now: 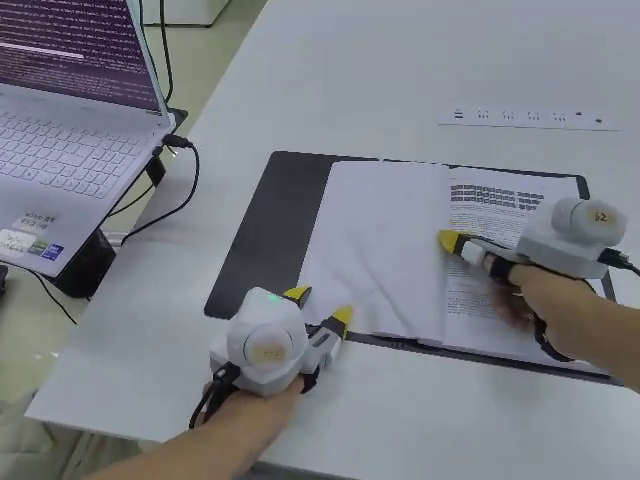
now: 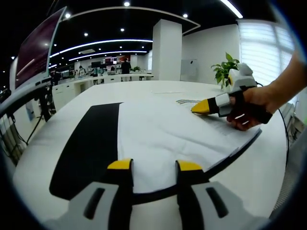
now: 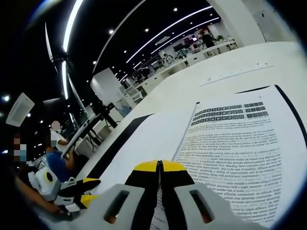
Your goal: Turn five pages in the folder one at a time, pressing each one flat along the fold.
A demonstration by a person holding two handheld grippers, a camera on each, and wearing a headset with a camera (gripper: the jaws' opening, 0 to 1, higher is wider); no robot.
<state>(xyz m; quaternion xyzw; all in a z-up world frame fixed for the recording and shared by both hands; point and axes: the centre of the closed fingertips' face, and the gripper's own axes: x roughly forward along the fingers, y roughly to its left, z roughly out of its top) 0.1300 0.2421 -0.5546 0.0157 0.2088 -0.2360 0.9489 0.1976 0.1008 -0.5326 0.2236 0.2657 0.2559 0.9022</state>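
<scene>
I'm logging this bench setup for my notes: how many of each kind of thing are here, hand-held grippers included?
Folder: 1
Laptop: 1
Power strip: 1
Hand-held grippers: 2 (left hand-held gripper, right hand-held gripper)
Total: 5

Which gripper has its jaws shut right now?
The right gripper: its yellow tips meet by the fold, beside the printed page. The left gripper has its jaws apart at the near edge of the folder.

Black folder, white printed pages
</scene>
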